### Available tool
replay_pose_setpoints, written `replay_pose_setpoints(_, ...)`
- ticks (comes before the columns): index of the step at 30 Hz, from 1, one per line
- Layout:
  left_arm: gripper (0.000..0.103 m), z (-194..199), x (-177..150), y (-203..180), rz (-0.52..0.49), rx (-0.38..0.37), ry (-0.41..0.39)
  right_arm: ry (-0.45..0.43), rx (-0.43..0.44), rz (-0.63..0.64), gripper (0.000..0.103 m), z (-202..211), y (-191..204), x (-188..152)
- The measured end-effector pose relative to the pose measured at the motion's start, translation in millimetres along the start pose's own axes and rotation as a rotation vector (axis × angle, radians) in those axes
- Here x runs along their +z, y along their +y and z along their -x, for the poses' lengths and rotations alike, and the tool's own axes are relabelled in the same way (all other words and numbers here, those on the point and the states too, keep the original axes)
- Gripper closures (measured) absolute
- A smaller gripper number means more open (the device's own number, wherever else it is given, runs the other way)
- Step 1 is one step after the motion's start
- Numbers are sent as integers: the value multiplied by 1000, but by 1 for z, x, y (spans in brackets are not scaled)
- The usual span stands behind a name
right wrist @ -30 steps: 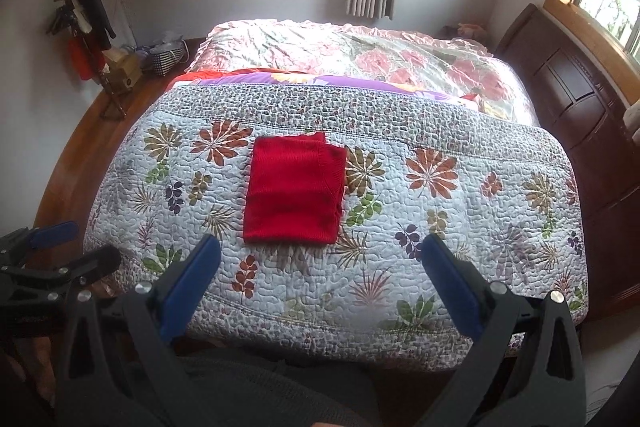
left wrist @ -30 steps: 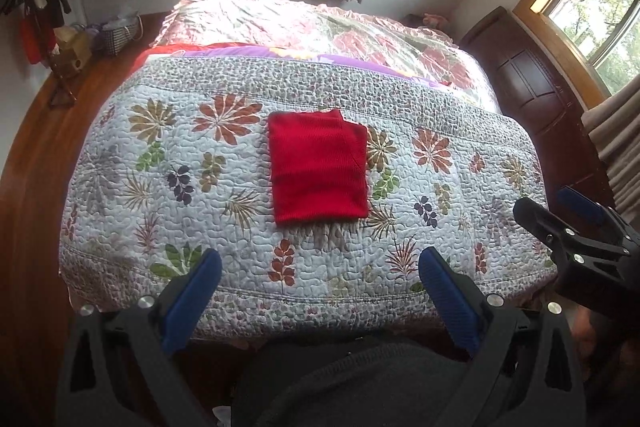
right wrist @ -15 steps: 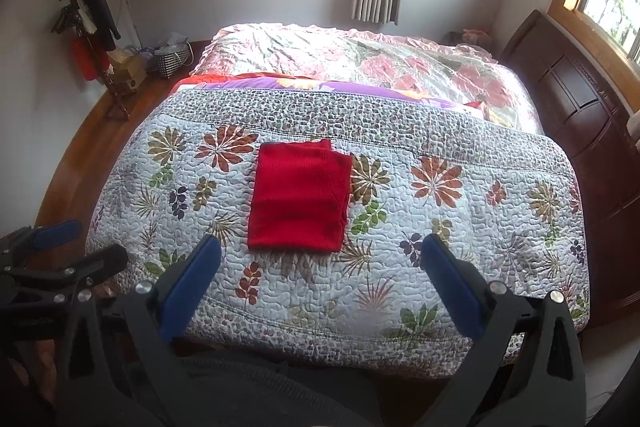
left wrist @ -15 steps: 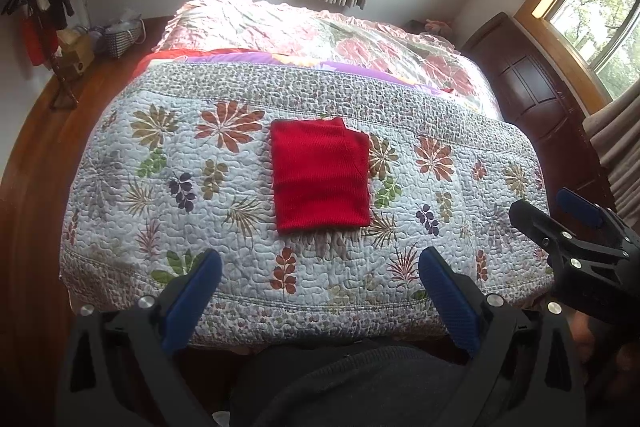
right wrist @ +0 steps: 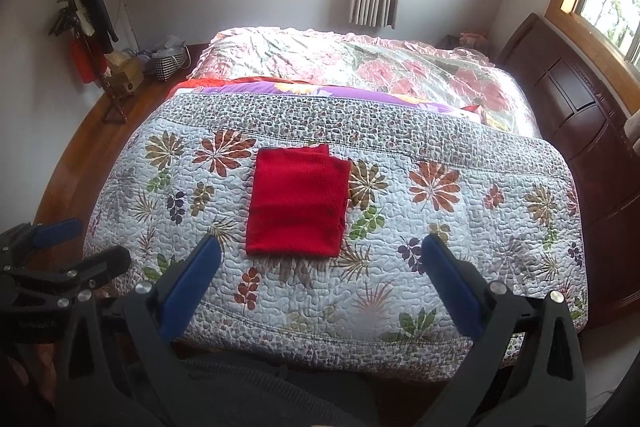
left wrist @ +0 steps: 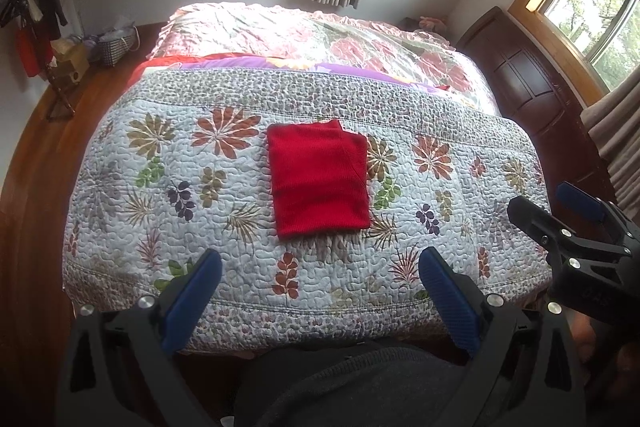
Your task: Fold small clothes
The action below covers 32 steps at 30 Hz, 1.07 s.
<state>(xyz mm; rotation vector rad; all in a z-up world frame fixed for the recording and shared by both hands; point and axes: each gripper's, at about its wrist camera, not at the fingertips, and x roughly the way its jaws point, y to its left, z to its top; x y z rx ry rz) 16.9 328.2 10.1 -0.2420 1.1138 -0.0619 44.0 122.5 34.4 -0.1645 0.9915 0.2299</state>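
A folded red garment (left wrist: 318,179) (right wrist: 298,201) lies flat as a neat rectangle on the flowered quilt (left wrist: 180,187) (right wrist: 460,227) near the bed's foot. My left gripper (left wrist: 318,267) hangs open above the quilt's near edge, well short of the garment, nothing between its blue pads. My right gripper (right wrist: 320,255) is open too, held back over the same edge, its left fingertip close to the garment's near corner in view. In the left wrist view the right gripper (left wrist: 560,211) shows at the right, and in the right wrist view the left gripper (right wrist: 60,247) shows at the left.
A pink flowered bedspread (right wrist: 360,67) covers the far half of the bed. A dark wooden headboard (right wrist: 592,131) runs along the right. A coat stand (right wrist: 84,39) and baskets (right wrist: 170,61) stand on the wooden floor at left. Dark clothing of a person (left wrist: 360,387) fills the bottom.
Both grippers have drawn back and risen a little from the bed, so the quilt and red garment look slightly farther. The garment has not moved.
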Motion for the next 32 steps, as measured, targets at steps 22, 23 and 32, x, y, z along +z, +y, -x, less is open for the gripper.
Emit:
replay_pose_setpoints(22, 4, -2, 3, 2, -15, 7, 0, -13, -11, 3, 3, -1, 2, 1)
replay_pose_setpoints(23, 4, -2, 3, 2, -15, 8, 0, -13, -11, 3, 3, -1, 2, 2)
replay_pose_setpoints(32, 4, -2, 4, 3, -20, 10, -3, -5, -15, -2, 3, -2, 4, 1)
